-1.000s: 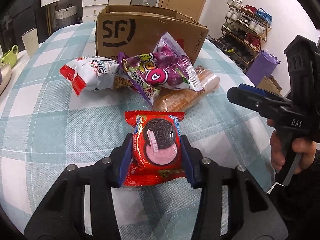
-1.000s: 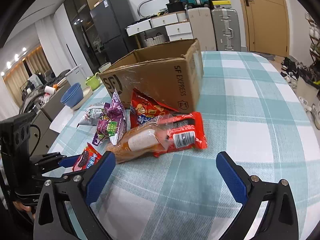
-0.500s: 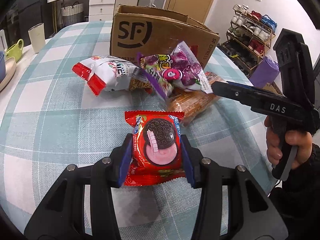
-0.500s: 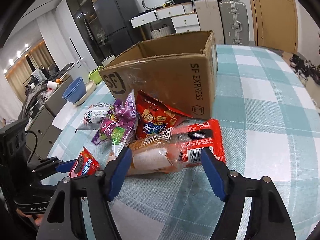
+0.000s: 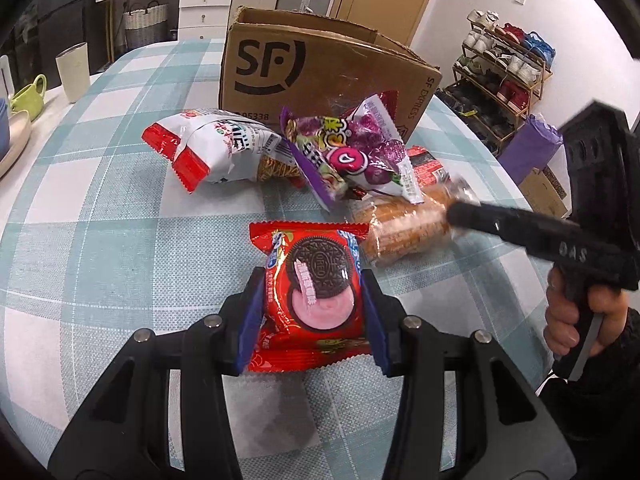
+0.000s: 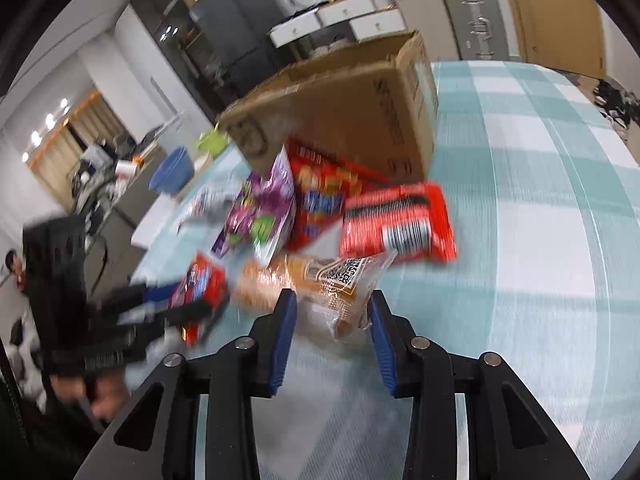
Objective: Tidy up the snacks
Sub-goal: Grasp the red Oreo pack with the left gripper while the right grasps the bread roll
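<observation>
your right gripper point(image 6: 332, 322) is closing its jaws around the near end of the clear-wrapped bread point(image 6: 320, 284); the blue pads look to be at the crinkled wrapper, so count it gripped only loosely for now. your left gripper point(image 5: 312, 316) is clamped on the red oreo packet point(image 5: 314, 292), holding it just above the checked tablecloth point(image 5: 100, 240).

the relation that matters: the bread lies straight ahead of the right gripper with its long axis running away and to the left, toward the snack pile, so you have it by one end, not the middle. expect the far end to sag or drag against the red barcode packet point(image 6: 400, 220) beside it when you lift. the open cardboard box point(image 6: 348, 108) stands beyond the pile, likely where both snacks should go; the right hand is nearer its open corner.

the left wrist view shows what the right cannot: the bread's point(image 5: 404, 228) full length, tucked partly under the purple candy bag point(image 5: 352, 156), with the white noodle bag point(image 5: 216, 148) off to the side. the right wrist view, though blurred, alone shows the pads against the wrapper and an orange-red chip bag point(image 6: 320, 188) leaning on the box.
</observation>
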The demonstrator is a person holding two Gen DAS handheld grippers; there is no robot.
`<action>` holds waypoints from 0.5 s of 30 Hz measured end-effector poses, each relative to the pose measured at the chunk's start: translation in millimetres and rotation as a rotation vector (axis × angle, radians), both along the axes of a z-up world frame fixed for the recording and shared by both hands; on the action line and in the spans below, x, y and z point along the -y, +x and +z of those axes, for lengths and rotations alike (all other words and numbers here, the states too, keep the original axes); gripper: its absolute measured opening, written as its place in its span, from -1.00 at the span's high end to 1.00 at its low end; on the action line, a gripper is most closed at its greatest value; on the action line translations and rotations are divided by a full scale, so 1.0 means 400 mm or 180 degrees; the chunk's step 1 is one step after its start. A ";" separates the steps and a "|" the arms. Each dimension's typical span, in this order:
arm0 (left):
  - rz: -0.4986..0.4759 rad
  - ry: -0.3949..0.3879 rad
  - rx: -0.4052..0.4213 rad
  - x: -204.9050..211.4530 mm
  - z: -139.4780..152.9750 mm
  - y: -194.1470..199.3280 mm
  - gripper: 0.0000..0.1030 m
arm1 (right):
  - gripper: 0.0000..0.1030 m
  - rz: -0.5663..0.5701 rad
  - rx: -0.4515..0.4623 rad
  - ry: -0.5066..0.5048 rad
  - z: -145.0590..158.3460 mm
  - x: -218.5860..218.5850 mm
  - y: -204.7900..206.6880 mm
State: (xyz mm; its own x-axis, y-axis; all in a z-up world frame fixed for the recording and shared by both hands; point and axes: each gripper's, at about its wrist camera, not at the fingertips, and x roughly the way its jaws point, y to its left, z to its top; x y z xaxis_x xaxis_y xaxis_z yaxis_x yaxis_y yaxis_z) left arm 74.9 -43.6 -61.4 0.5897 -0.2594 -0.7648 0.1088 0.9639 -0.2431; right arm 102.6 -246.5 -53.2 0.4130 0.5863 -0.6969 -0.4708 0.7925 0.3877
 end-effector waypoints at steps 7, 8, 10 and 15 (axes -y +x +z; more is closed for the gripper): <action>-0.0095 0.0020 -0.0007 0.032 -0.003 0.014 0.18 | -0.12 0.0102 0.0193 -0.0471 -0.009 -0.009 -0.032; -0.0099 0.0027 -0.0001 0.035 -0.002 0.016 0.18 | -0.13 0.0109 0.0252 -0.0495 -0.004 -0.012 -0.028; -0.0100 0.0023 0.0000 0.034 -0.002 0.017 0.18 | -0.29 0.0168 0.0291 -0.0432 0.007 -0.016 -0.018; -0.0061 0.0034 -0.0036 0.029 -0.006 0.019 0.18 | -0.44 0.0494 0.0445 -0.0408 0.033 -0.046 0.010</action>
